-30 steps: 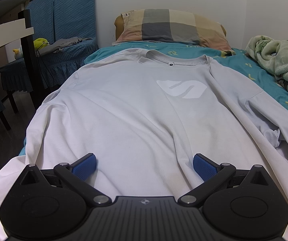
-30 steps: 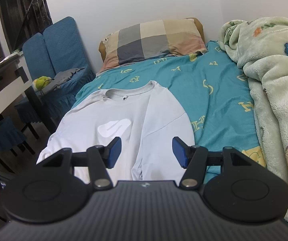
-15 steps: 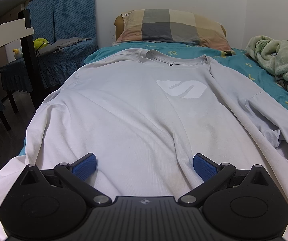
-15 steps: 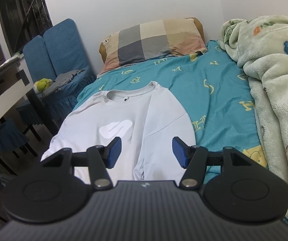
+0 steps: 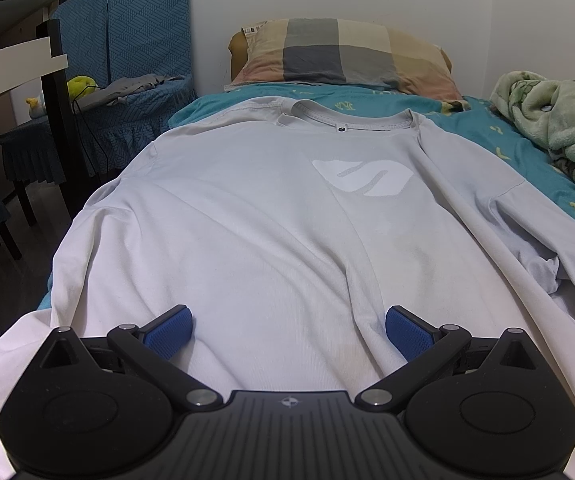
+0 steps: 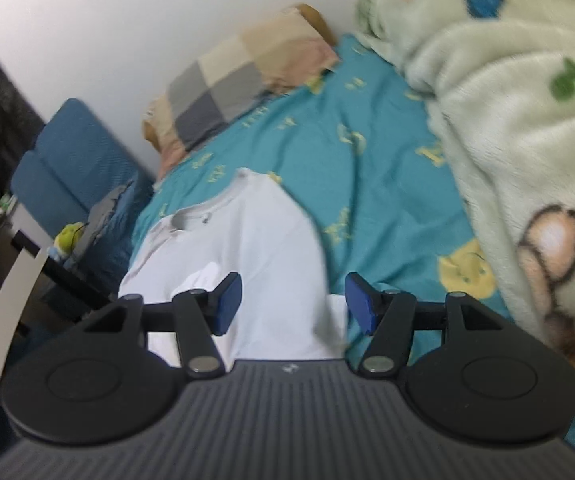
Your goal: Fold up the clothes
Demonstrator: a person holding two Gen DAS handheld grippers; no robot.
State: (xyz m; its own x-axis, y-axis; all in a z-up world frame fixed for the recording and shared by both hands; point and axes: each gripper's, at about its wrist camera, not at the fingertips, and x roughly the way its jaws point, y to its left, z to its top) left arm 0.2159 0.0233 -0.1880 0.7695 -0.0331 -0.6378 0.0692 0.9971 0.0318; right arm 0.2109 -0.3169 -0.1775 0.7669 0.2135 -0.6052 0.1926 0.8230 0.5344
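A pale long-sleeved shirt lies spread flat, unfolded, on the bed; left gripper and right gripper hover near, jaws apart, empty—folding apparently all ahead.

Left wrist view sharp, soft dim indoor light, fisheye bending edges. Right wrist view tilted, motion-blurred throughout, corners vignetted.

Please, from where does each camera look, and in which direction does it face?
Left wrist: low over the white sweatshirt, facing the checked pillow; left gripper shows, jaws open.
Right wrist: higher and tilted, blurred, facing the teal sheet and green blanket; right gripper shows, jaws open.
Both share sweatshirt, pillow, sheet, blanket and blue chairs.
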